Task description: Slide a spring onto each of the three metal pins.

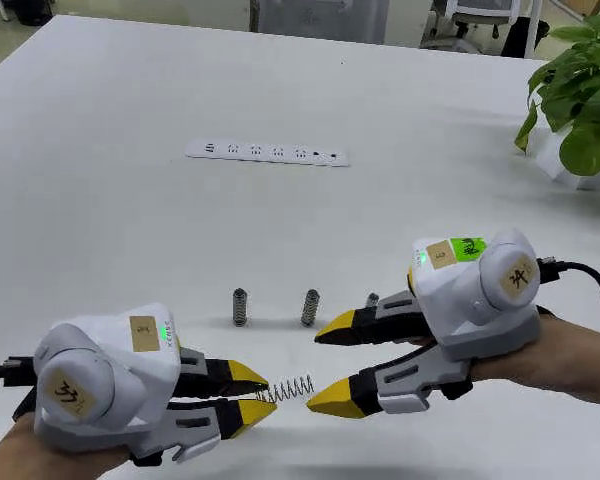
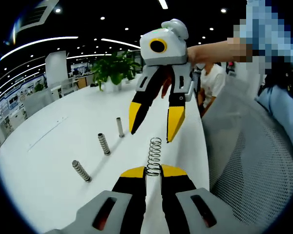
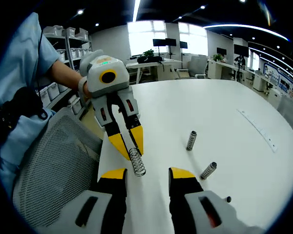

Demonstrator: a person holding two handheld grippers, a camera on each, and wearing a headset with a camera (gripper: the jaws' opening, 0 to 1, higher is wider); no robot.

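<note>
Left tool [image 1: 262, 395] clamped on one end of a spring [image 1: 292, 388]. The spring sticks straight out toward the right tool [image 1: 328, 365]. Right tool is spread wide and holds nothing. The spring's free end sits between its two tips; can't tell if it touches either. Three pins stand in a row on the surface [image 1: 130, 220]. Left pin [image 1: 240, 307] and middle pin [image 1: 310, 307] each carry a spring. Third pin [image 1: 372, 299] is bare, just beside the right tool's upper jaw.
</note>
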